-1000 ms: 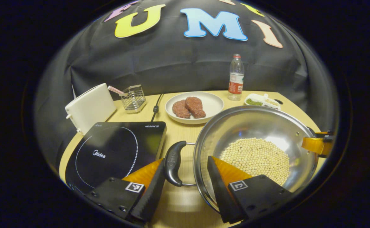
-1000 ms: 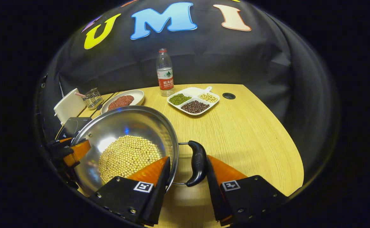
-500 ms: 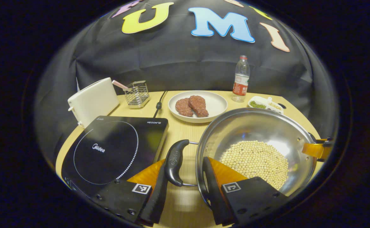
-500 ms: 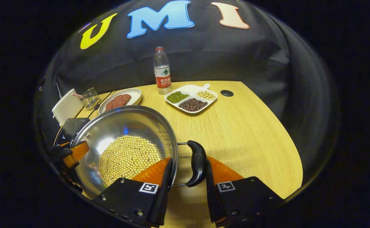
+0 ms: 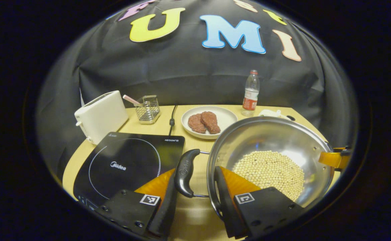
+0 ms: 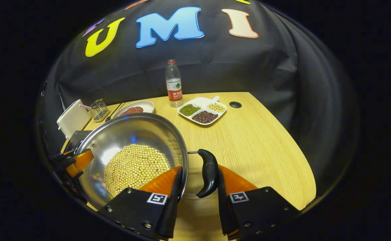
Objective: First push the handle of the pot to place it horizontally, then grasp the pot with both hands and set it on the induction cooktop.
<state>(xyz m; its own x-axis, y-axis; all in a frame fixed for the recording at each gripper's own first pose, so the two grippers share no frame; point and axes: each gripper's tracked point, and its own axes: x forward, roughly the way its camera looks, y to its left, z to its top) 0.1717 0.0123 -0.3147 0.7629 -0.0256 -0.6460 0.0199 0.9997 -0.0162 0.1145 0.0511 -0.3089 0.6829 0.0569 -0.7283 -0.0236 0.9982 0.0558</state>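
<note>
A steel pot (image 5: 269, 140) holding pale soybeans (image 5: 269, 169) hangs between both grippers, its handles to either side. My left gripper (image 5: 192, 192) is shut across the black left handle (image 5: 184, 172) and the rim, one finger outside the handle and one inside the wall. My right gripper (image 6: 198, 189) clamps the black right handle (image 6: 209, 172) and the rim the same way. Each gripper also appears across the pot: the right one (image 5: 336, 159), the left one (image 6: 73, 162). The black induction cooktop (image 5: 128, 162) lies just left of the pot and peeks from behind it (image 6: 76, 136).
Along the back of the wooden table (image 6: 262, 140) stand a white toaster (image 5: 101, 115), a wire rack (image 5: 147, 108), a plate with meat patties (image 5: 208, 121), a water bottle (image 5: 250, 93) and a divided tray of beans (image 6: 202, 110). A black cable (image 5: 172, 117) runs behind the cooktop.
Both grippers have closed tighter on the handles and rim. The pot has risen with them, so the table's things sit lower and the bean tray is now nearly hidden behind the rim.
</note>
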